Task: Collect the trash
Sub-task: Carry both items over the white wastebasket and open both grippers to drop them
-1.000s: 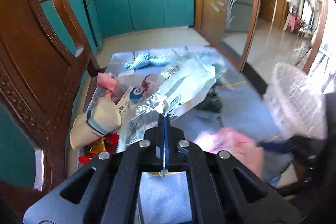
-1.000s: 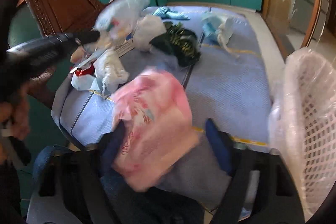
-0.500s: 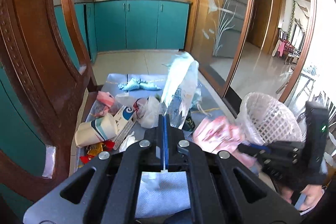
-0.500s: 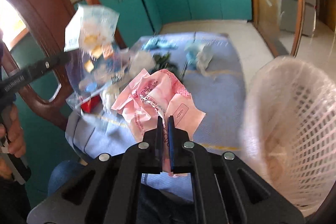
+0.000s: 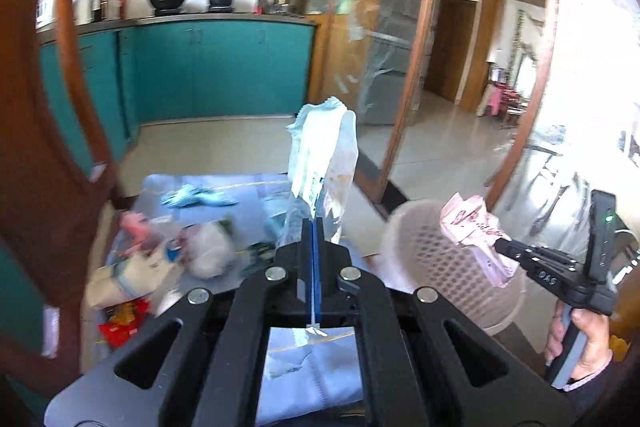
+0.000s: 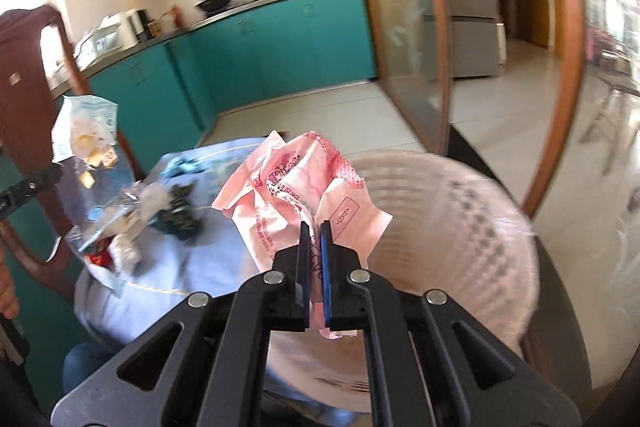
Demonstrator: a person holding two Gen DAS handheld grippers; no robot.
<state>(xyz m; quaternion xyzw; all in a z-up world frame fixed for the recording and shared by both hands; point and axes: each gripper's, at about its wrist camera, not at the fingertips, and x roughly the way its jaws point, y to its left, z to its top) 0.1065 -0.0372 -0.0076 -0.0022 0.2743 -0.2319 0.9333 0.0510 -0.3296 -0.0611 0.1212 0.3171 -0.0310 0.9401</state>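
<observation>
Pink wrapper [image 6: 304, 187] pinched in the right gripper [image 6: 315, 227] should release squarely over the basket [image 6: 460, 227]; left gripper [image 5: 315, 227] clamps a clear bag [image 5: 324, 163].

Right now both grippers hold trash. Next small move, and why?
Probably carry the right gripper a little further over the white basket and open it. It is shut on the pink wrapper, which hangs at the rim. The left gripper, shut on the clear bag, looks farther off.
</observation>
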